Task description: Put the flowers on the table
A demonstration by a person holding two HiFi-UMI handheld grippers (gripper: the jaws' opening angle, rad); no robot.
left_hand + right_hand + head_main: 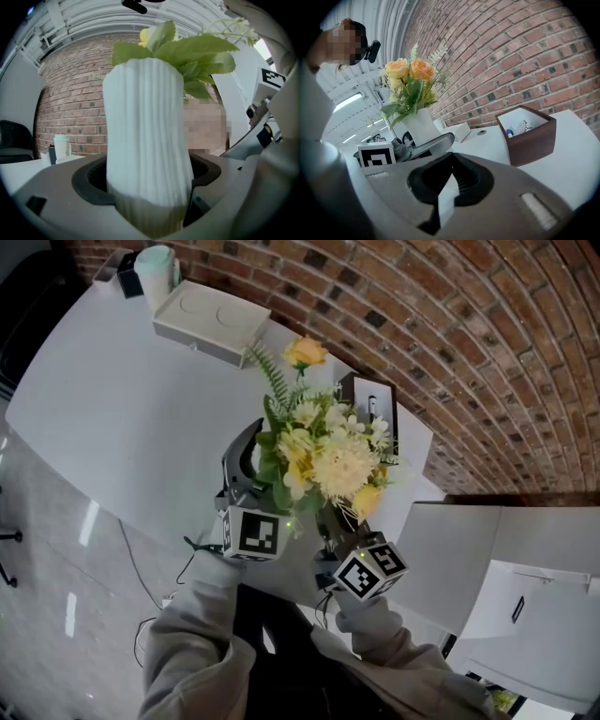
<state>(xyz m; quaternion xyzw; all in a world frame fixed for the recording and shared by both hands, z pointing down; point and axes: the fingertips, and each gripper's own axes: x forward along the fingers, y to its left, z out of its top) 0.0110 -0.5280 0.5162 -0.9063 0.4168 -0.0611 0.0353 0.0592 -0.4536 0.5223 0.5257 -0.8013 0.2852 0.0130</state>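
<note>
Flowers (323, 460), a bunch of yellow, cream and orange blooms with green leaves, sat in the middle of the head view, over the near edge of the white table (112, 409). The left gripper (255, 463) reached in from below at their left side. The right gripper (337, 535) lay just beside it, under the right of the bunch, and a sleeved arm led to each. Farther off on the table stood a flat white box (211, 320) with a pale cup (157, 273) behind it. A brown box (370, 409) showed partly behind the blooms, near the brick wall (487, 352). In the left gripper view the jaws stood wide apart and pressed on both sides of a white ribbed vase (145, 140), which was upright with leaves spilling from its top. Its foot ran below the jaws, so whether it rested on the table could not be told. In the right gripper view the jaws were closed together, and a pale sliver at their seam could not be made out. Beyond them the vase and flowers stood in the left gripper's hold, well left of the open brown box.
</note>
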